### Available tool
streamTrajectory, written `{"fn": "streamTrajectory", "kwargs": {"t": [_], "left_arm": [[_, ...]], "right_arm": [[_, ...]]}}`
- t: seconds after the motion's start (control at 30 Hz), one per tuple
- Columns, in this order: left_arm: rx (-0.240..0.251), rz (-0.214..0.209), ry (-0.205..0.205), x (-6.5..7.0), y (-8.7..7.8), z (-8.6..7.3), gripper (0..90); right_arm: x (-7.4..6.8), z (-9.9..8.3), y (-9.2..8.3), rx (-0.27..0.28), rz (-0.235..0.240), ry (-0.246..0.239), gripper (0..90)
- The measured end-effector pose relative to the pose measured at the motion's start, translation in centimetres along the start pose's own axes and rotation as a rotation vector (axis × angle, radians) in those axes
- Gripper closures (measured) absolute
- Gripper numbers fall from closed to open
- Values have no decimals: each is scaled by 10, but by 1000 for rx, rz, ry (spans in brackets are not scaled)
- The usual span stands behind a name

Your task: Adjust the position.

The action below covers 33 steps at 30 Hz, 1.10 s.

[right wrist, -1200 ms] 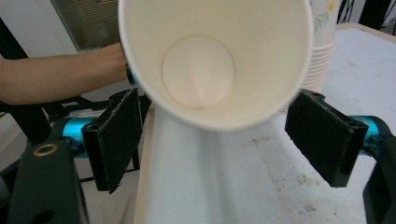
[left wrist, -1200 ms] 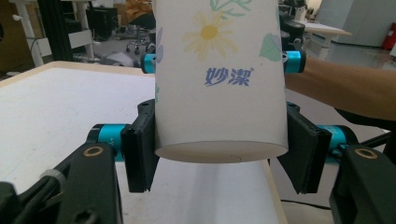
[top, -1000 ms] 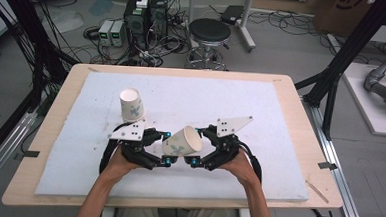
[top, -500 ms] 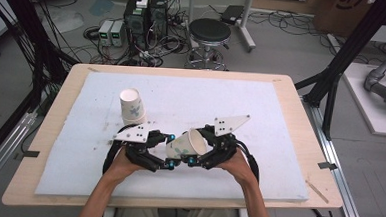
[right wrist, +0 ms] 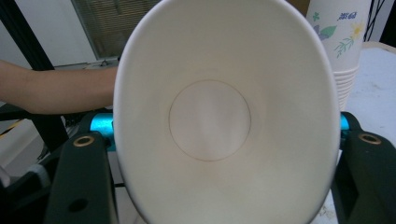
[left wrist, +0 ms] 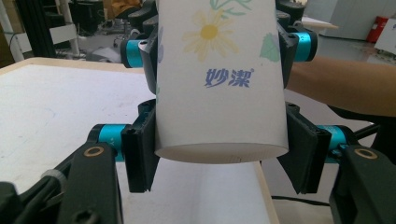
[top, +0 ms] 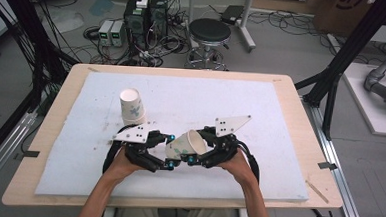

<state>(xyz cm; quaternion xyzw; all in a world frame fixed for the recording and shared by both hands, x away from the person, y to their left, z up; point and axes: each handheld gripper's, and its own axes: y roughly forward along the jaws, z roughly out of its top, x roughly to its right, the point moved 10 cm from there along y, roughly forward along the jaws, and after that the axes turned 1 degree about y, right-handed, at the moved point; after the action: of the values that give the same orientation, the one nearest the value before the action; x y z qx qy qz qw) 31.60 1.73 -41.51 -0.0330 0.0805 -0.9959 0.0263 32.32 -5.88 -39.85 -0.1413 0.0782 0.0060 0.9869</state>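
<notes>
Paper cup (top: 185, 144) lies on its side just above the table (top: 280, 123), long axis roughly 8-to-2 o'clock, mouth twd the right. Left claw (top: 169, 163) pinches the base end, right claw (top: 194, 157) has just closed on the rim end. Cup stack (top: 132, 107) sits at 10 o'clock.

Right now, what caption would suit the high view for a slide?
Both hand-held grippers, left gripper and right gripper, clamp one tilted paper cup beside a stack of cups.
</notes>
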Motion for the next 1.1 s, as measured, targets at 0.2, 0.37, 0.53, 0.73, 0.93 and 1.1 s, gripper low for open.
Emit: {"fn": "streamTrajectory", "kwargs": {"t": [0.2,0.37,0.53,0.73,0.93,1.1], "left_arm": [[-6,20,-67,-4,-1,-1,54],[-21,54,-68,-7,-6,-3,17],[-55,106,-62,-11,-11,-7,17],[-118,173,-51,-13,-26,-18,17],[-162,283,-58,-20,-51,-35,17],[-189,390,-70,-25,-74,-54,17]], "right_arm": [[0,1,-1,3,-4,7,343],[2,1,-6,4,-16,14,339],[4,1,-8,-4,-29,16,338],[11,-3,-14,-50,-85,31,333],[24,-7,-22,-108,-160,62,333],[42,-11,-30,-207,-277,95,333]]}}
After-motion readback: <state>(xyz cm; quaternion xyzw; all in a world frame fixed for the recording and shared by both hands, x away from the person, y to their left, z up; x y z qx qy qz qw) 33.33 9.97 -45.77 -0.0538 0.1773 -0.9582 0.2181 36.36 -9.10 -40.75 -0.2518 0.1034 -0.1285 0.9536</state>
